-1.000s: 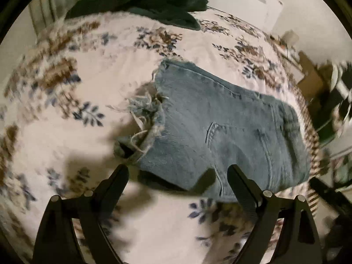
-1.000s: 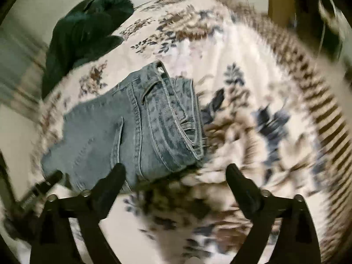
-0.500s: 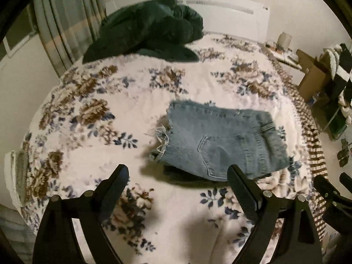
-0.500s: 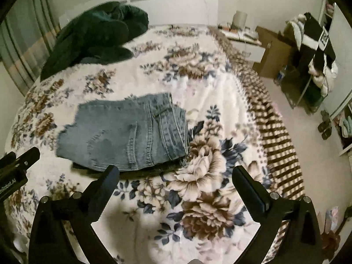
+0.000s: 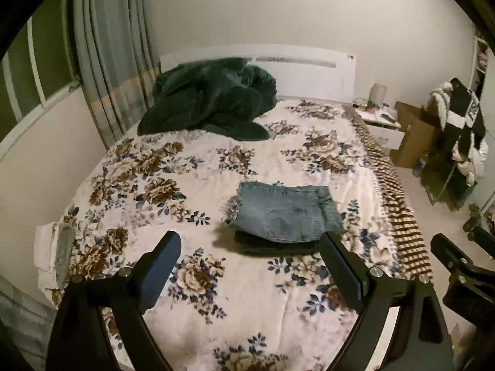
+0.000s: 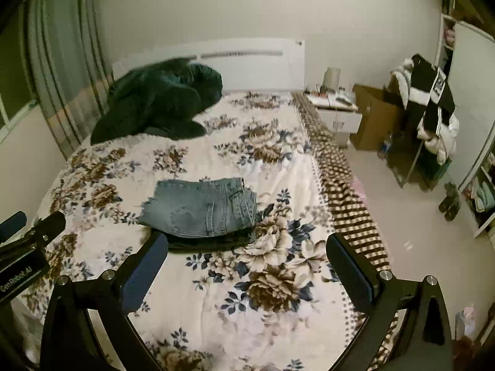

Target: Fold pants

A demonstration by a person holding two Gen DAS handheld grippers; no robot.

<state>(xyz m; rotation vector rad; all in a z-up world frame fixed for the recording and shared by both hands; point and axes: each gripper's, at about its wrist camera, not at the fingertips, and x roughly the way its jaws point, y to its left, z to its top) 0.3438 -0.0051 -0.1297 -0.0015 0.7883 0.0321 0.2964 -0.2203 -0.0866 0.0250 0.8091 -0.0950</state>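
Pants: the blue denim pants (image 5: 286, 213) lie folded into a small flat bundle on the bed with the white flowery blanket (image 5: 191, 191). The frayed leg ends point to the left and the waist band is on the right. In the right wrist view the pants (image 6: 201, 207) sit on top of a darker folded cloth (image 6: 207, 242) that peeks out at the near edge.

Left claw: the black left claw (image 5: 250, 266) is wide open with nothing in it. It is up above the near part of the bed, apart from the pants.

Right claw: the black right claw (image 6: 247, 267) is wide open and holds nothing too. It is also above the bed, not touching the pants.

Far end of bed: a dark green puffy blanket (image 5: 210, 99) is heaped by the white headboard (image 5: 306, 74).

Left side: grey curtains (image 5: 105, 71) hang by the window.

Right side: a small white bedside cabinet (image 6: 337, 114) stands next to the bed, with a brown cardboard box (image 6: 371, 123) beside it.
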